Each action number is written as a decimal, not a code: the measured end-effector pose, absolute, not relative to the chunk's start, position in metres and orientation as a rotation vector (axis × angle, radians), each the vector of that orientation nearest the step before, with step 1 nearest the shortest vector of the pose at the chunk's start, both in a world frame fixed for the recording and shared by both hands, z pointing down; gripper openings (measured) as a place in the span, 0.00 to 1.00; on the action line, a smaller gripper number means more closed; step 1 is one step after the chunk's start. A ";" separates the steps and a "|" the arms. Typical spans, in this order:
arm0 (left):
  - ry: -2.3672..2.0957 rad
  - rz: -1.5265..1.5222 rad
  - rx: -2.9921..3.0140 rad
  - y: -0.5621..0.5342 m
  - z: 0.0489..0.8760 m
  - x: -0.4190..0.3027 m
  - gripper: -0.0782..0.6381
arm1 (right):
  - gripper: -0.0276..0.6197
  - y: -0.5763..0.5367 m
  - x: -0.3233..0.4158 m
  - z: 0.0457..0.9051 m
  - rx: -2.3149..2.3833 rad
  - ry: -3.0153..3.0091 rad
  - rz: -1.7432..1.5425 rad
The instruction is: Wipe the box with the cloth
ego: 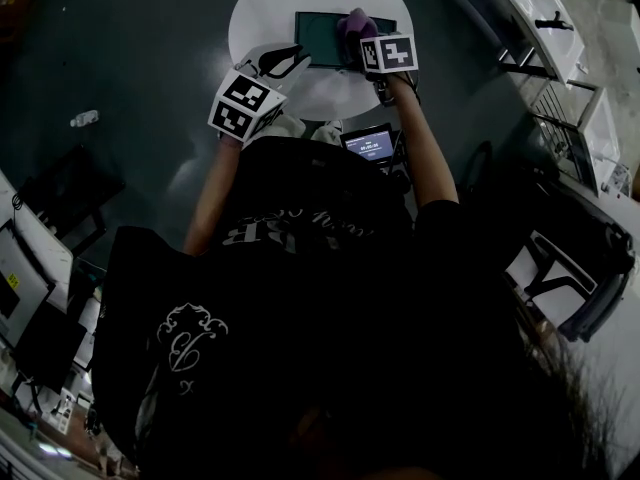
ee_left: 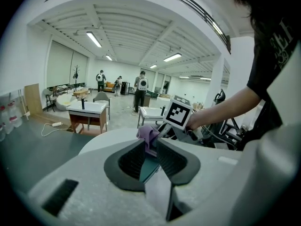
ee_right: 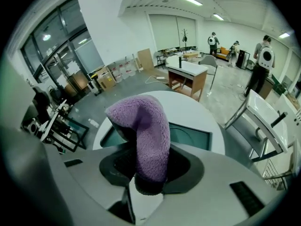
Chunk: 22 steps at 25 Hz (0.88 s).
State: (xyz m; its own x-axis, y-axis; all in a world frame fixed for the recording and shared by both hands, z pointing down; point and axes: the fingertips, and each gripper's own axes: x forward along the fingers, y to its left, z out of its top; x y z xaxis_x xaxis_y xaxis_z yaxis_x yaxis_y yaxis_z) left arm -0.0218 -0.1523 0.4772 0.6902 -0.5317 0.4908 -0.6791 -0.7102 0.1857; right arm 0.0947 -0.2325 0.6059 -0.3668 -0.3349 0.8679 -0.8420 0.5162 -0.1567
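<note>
Box lies flat on the round white worktop. My right claw clamps the purple cloth over it for wiping. My left claw, slightly open and empty, sits at its edge, probably to steady it.

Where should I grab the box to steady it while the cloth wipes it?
I'd grip the box by its near-left edge, from the left with the left tool: it lies flat and low on the table, and the right tool holds the cloth over its right half.

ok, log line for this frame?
right gripper: shut on purple fleece cloth; over dark teal flat box; left gripper: open, beside box
</note>
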 end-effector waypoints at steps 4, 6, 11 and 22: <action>-0.990 0.567 2.528 -0.152 0.478 -0.032 0.23 | 0.22 -0.208 0.042 0.605 0.824 -1.998 0.766; -1.006 0.562 2.518 -0.152 0.478 -0.036 0.23 | 0.22 -0.194 0.018 0.606 0.758 -2.024 0.766; -1.018 0.552 2.508 -0.149 0.480 -0.041 0.23 | 0.22 -0.162 -0.017 0.622 0.646 -2.014 0.765; -0.977 0.548 2.518 -0.148 0.484 -0.035 0.23 | 0.22 -0.158 0.021 0.636 0.700 -1.952 0.795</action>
State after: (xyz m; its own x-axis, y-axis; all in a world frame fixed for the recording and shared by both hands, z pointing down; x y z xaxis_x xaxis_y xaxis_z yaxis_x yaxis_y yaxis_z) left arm -0.0348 -0.1480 0.4839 0.6816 -0.5492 0.4836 -0.6989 -0.6844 0.2079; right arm 0.0207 -0.1583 0.6356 -0.4462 -0.1600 0.8805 -0.7298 0.6345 -0.2545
